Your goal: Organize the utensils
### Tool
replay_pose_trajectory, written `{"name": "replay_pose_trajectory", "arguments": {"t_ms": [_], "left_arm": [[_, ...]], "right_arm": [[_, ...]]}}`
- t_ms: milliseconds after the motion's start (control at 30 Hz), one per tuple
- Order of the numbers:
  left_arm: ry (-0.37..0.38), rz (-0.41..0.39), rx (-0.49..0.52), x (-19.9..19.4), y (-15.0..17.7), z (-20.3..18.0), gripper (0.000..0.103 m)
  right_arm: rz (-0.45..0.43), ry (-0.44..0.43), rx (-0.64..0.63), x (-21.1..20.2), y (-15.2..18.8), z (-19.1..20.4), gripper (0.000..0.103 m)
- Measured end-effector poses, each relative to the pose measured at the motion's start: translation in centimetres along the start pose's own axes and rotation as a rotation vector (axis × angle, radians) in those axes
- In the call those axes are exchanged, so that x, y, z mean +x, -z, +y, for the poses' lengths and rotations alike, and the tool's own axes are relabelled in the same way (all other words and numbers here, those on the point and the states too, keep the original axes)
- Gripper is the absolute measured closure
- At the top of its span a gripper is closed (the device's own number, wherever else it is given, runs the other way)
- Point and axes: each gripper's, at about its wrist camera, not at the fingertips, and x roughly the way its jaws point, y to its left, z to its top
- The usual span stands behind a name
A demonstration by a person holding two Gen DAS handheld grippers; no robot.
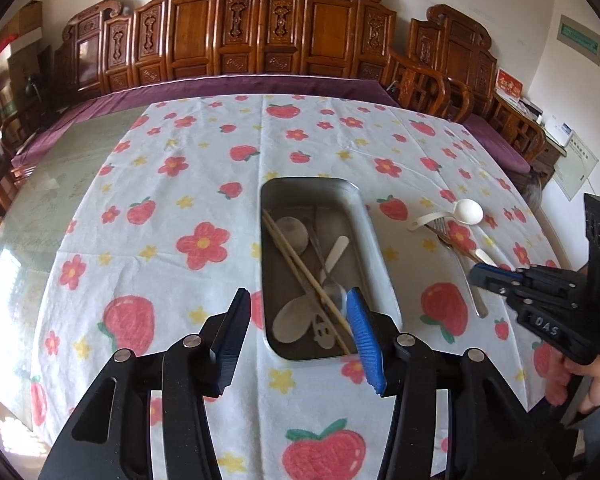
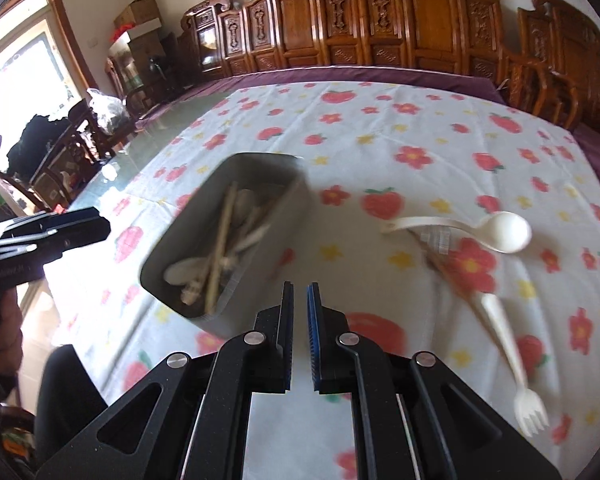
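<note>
Black left tongs (image 1: 296, 334) wide open, empty; right tongs (image 2: 300, 314) nearly closed, empty

My left gripper (image 1: 296, 320) fills the bottom of its own view: matte black linkage arms, round silver screw heads at the joints, one finger black, the other faced with a ribbed blue pad. At the right edge of that frame I see my right gripper (image 1: 480, 272), black with blue at the tip, white letters "DAS" on its body, and my bare hand (image 1: 584, 384) wrapped round its handle. In the right wrist view, bottom centre, it's the same black frame, silver screws, blue ribbed pad.
</note>
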Motion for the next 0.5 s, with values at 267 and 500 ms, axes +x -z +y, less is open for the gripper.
{"name": "replay_pose_trajectory", "arguments": {"t_ms": [267,500], "left_arm": [[0.027,0.025,0.030,1.1,0.5,-3.4,0.046],[0.070,0.051,0.053,2.8,1.4,-6.7,0.046]], "right_arm": [[0.013,0.146,0.051,-3.5,3.6,-9.1,0.087],[0.020,0.219,0.098,-5.6,6.3,-14.0,0.087]]}}
